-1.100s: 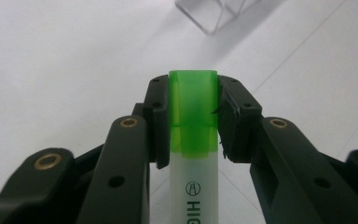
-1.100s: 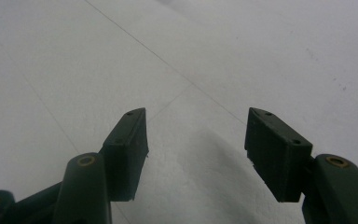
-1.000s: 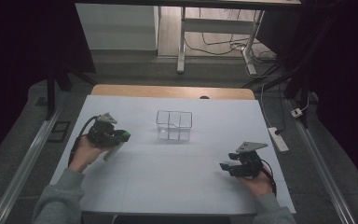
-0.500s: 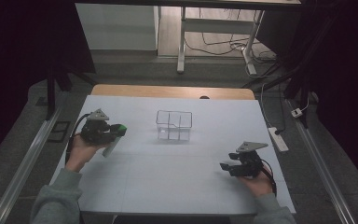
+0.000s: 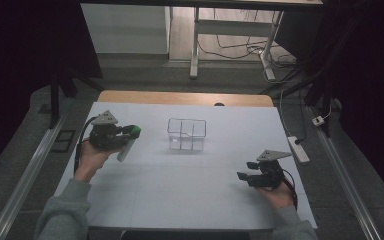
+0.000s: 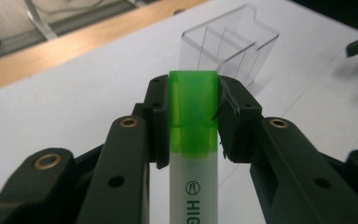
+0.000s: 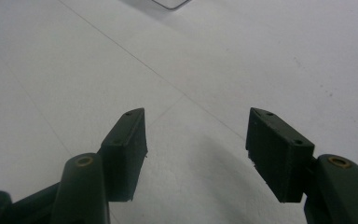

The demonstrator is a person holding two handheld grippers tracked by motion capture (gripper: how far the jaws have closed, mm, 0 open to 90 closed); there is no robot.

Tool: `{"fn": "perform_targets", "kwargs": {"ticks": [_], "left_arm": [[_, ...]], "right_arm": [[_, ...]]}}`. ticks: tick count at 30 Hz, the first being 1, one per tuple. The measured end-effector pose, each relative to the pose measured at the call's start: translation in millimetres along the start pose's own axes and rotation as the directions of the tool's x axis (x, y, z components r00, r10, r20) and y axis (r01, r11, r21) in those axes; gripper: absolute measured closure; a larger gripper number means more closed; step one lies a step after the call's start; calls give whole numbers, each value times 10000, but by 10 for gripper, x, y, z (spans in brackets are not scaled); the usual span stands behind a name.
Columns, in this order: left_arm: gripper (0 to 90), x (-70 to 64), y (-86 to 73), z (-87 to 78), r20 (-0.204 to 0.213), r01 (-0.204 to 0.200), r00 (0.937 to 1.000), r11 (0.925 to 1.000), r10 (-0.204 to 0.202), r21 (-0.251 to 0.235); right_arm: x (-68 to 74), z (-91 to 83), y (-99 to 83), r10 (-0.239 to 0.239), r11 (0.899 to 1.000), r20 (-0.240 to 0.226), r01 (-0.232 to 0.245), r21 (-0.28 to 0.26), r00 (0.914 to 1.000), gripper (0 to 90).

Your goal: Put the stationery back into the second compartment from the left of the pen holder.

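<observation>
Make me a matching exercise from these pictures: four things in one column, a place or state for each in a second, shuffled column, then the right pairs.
Things:
1. left gripper
2. right gripper
3. highlighter
4. clear box

Places or states:
A. stands empty on the white table, far of the middle
B. jaws apart, nothing between them
C. clamped at its green cap
D. jaws closed on a pen's cap

Pairs: 1-D, 2-B, 3-C, 4-A
</observation>
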State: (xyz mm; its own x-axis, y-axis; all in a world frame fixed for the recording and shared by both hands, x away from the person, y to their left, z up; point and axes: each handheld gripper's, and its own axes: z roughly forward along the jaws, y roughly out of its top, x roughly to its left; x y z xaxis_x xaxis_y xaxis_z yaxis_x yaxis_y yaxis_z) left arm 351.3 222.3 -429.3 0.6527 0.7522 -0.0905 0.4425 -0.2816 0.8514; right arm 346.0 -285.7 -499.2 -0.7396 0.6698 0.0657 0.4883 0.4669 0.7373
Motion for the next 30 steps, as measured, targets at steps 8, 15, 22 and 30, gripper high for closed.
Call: {"fn": "perform_targets", "kwargs": {"ticks": [8,15,22,30], "left_arm": [[665,-84,121,-16,50,-125,9999,9925,132,-1219],[664,-79,141,90,330,-82,9994,9867,137,-1621],[664,-80,227,183,450,-156,9987,9853,236,-1703],[664,-128,361,266,572,-183,9979,9804,300,-1960]], "right_arm": [[39,26,20,-220,9997,-34,220,63,9998,382],[65,-9,24,-274,9996,158,274,32,9995,383],[45,-11,10,-210,9998,220,209,46,9995,382],[38,12,11,-236,9996,242,233,127,9994,379]]}}
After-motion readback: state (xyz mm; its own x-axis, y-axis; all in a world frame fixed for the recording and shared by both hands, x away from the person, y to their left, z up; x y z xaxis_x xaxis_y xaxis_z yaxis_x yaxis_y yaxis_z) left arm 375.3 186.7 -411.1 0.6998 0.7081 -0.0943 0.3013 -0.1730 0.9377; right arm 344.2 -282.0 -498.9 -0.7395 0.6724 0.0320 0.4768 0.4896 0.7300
